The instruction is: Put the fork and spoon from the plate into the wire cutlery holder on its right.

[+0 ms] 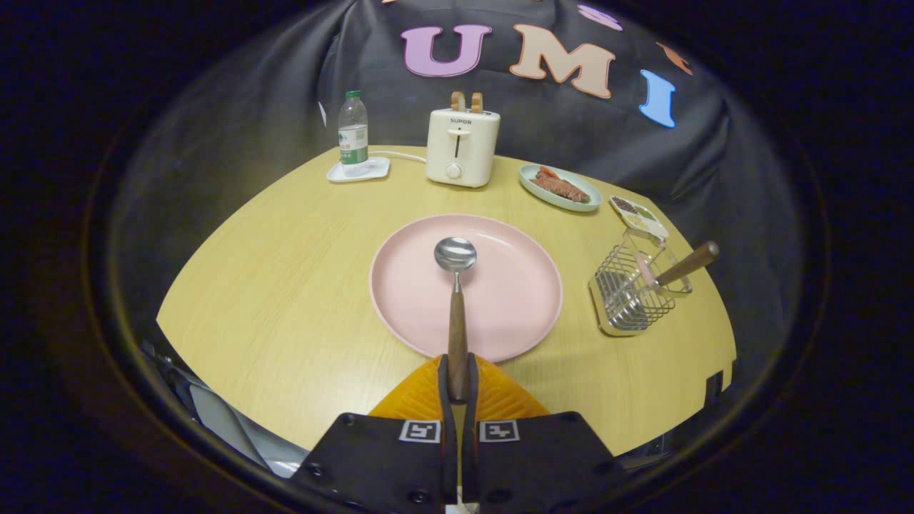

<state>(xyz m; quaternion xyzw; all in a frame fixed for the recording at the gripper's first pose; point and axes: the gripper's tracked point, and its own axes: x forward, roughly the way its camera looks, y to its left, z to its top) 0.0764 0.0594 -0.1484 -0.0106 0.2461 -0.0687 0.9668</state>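
Gripper view: tongs (pixel 458 375) clamp spoon (pixel 456 300) above plate (pixel 528 300).

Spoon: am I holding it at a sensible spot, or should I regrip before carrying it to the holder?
Keep this grip. The gripper is shut on the wooden handle of the spoon near its tail, taken from the near side, bowl pointing away over the pink plate. The long, narrow handle suits it.

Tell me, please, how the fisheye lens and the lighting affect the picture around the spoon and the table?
Gripper view: the table edge bows into a curve from fisheye distortion; the spoon, clamped in the gripper, is sharp, with glare on its bowl; the pink plate is evenly lit; the wire cutlery holder stays clear despite edge stretching.
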